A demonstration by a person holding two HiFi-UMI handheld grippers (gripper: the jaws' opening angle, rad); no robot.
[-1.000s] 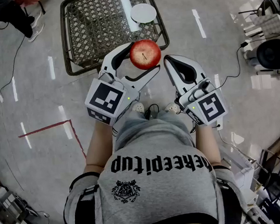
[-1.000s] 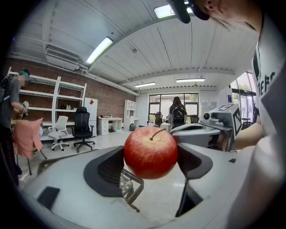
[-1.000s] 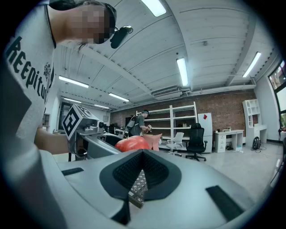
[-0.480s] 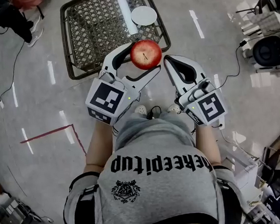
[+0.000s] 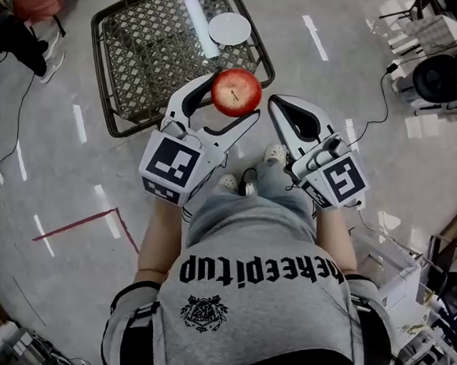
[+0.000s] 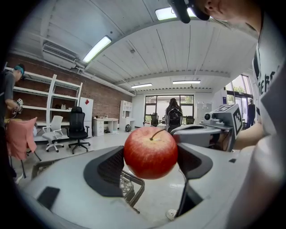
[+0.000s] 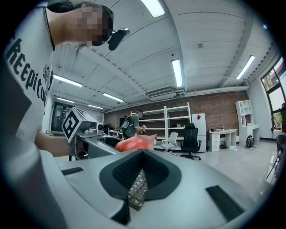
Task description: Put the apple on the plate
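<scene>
The left tool (image 5: pixel 235 95) is clenched on the apple (image 5: pixel 235 90). Its two dark pads press on opposite flanks of the fruit, with the stem up and tilted towards the right tool. The left gripper view shows the apple bulging out above and below the pads, so only its middle is pinched. That leaves the underside bare, which suits setting it down flat.

The apple hangs in the air in front of the person, over the floor near the front edge of the low lattice tabletop (image 5: pixel 148 58). It rests on nothing.

The plate (image 5: pixel 230 29) sits empty on the far right part of that tabletop, well apart from the apple. A white rod (image 5: pixel 200 16) lies just beside it on the left. I judge the carry to be under way: the fruit is secured, but it has to be brought forward over the tabletop and lowered before the grip is let go. The rod so close to the plate leaves less room on that side.

The right tool (image 5: pixel 279 107) has its jaws pressed together on nothing. It is held just right of the apple without touching it, probably to keep it out of the way, since one tool is enough for so small a load.
</scene>
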